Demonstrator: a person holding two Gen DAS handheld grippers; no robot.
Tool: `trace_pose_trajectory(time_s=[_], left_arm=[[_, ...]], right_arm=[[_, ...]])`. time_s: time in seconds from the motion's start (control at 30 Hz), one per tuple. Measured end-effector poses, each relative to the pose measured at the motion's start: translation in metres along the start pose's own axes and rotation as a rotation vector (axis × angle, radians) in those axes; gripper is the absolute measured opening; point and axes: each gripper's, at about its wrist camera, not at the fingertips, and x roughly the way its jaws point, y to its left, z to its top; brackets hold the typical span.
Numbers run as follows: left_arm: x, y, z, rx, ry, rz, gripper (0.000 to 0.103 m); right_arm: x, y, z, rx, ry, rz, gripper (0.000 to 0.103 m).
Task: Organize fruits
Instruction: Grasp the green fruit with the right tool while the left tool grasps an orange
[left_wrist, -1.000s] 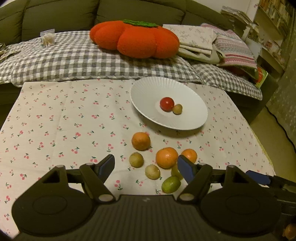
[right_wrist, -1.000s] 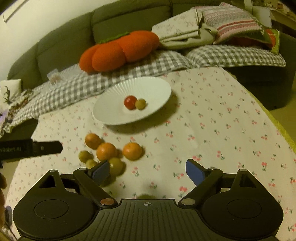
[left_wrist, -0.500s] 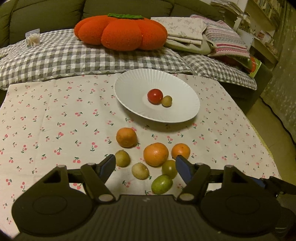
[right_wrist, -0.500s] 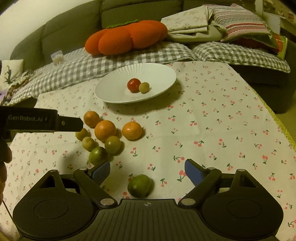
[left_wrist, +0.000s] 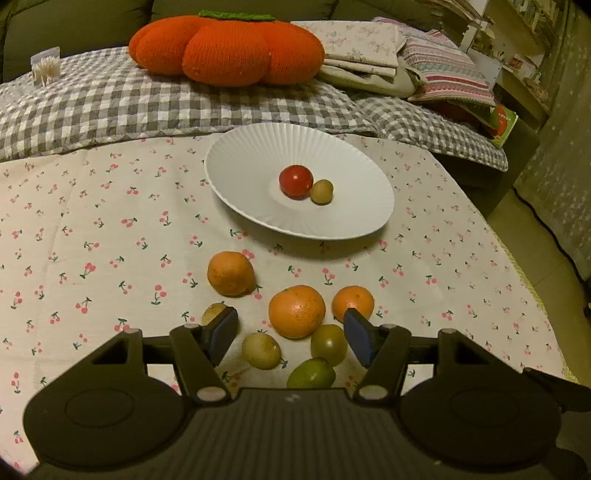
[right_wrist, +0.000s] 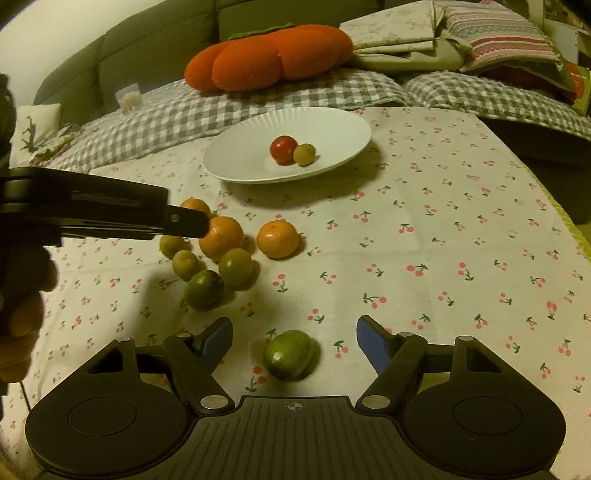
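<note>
Ahead, I see the white plate (left_wrist: 255, 162) holding a red tomato (left_wrist: 295, 180) touching a small yellow fruit (left_wrist: 321, 191). Nearer, my left gripper (left_wrist: 290, 334) hangs wide open and empty over the fruit cluster, its biggest orange (left_wrist: 296, 311) between the fingertips. My right gripper (right_wrist: 294, 341), equally open and empty, frames a lone green lime (right_wrist: 291, 354).
</note>
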Motion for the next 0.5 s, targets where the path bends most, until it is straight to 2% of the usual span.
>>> trace_pose_trajectory(time_s=[0.1,0.23,0.4,0.47,0.5], left_arm=[[0.003,0.001,0.000,-0.006,-0.001,0.005,0.062],[0.007,0.002,0.000,-0.011,-0.006,0.000,0.062],[0.015,0.003,-0.001,-0.004,-0.010,-0.015,0.062],[0.019,0.004,-0.002,-0.012,-0.010,-0.023,0.062],[0.020,0.005,-0.002,-0.020,-0.010,-0.028,0.061]], right_arm=[[0.003,0.002,-0.003,-0.015,0.011,-0.001,0.074],[0.007,0.002,-0.006,-0.027,0.020,0.002,0.067],[0.012,0.002,-0.007,-0.033,0.029,-0.010,0.052],[0.013,0.001,-0.008,-0.033,0.033,-0.007,0.041],[0.014,0.000,-0.008,-0.033,0.030,-0.008,0.040]])
